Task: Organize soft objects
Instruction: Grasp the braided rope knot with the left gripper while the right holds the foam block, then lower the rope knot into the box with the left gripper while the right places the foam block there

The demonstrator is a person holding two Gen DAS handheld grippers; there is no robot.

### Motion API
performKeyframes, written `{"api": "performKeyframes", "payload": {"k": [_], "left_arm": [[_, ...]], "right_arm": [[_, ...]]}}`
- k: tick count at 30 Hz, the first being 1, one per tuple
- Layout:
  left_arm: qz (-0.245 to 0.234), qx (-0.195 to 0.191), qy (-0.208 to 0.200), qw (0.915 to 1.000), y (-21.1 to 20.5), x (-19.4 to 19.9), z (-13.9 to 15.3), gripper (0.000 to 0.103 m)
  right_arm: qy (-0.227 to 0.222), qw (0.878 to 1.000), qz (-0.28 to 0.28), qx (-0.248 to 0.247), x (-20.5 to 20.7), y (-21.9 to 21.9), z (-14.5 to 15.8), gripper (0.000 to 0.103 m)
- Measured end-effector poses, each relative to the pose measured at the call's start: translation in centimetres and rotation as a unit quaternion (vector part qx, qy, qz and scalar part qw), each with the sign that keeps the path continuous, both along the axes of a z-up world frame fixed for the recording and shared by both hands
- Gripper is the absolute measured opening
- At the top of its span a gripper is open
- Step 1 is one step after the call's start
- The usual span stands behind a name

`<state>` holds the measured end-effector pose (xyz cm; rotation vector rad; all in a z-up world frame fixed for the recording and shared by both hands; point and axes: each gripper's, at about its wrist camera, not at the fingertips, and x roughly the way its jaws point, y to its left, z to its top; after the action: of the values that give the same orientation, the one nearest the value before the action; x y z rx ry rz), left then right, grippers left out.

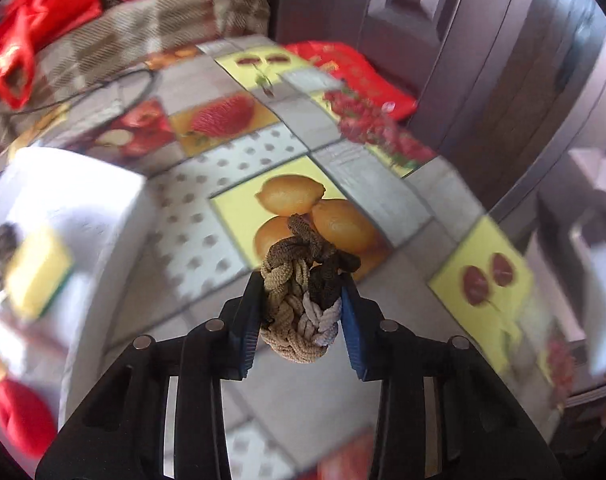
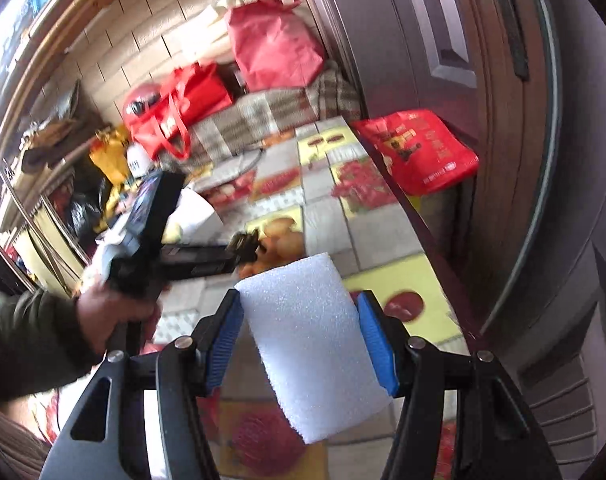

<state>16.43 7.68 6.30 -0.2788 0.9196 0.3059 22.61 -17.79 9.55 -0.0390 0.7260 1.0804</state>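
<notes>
A knotted rope (image 1: 303, 296), braided from tan, pale grey and dark brown cords, sits low in the middle of the left wrist view, pinched between two blue pads, its dark end reaching up over printed lemons. A white foam block (image 2: 315, 340), finely pored with rounded top corners, fills the lower middle of the right wrist view, tilted, clamped at both sides above the cloth.

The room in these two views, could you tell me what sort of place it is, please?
Probably a lived-in home, perhaps a kitchen or dining corner: a table under a fruit-print cloth, red shopping bags piled on a plaid blanket, and a tiled wall.
</notes>
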Motion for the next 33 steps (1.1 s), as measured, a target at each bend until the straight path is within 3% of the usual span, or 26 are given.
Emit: {"api": "performKeyframes", "payload": {"k": [4, 8, 11, 15, 24, 33], "left_arm": [[0.014, 0.012, -0.037, 0.9991, -0.6, -5.6, 4.3, 0.035], [0.051, 0.024, -0.063, 0.9964, -0.2, -11.8, 8.1, 0.036], [0.070, 0.040, -0.080, 0.9936, 0.3, -16.1, 10.1, 0.036], [0.092, 0.054, -0.095, 0.9897, 1.6, -20.9, 12.0, 0.036], [0.129, 0.071, -0.127, 0.9808, 4.6, -27.0, 14.3, 0.036], [0.155, 0.077, -0.148, 0.9738, 6.5, -29.6, 15.6, 0.036]], "right_arm": [[-0.029, 0.999, 0.005, 0.021, -1.8, 1.5, 2.0, 0.059], [-0.012, 0.998, 0.009, 0.062, -3.3, 3.3, 3.7, 0.059], [0.003, 0.997, 0.007, 0.082, -4.7, 4.7, 4.6, 0.059], [-0.015, 0.997, -0.001, 0.075, -7.9, 6.8, 5.9, 0.059], [-0.051, 0.994, 0.003, 0.092, -13.4, 9.1, 9.4, 0.059], [-0.066, 0.994, 0.014, 0.090, -15.8, 11.0, 10.4, 0.059]]}}
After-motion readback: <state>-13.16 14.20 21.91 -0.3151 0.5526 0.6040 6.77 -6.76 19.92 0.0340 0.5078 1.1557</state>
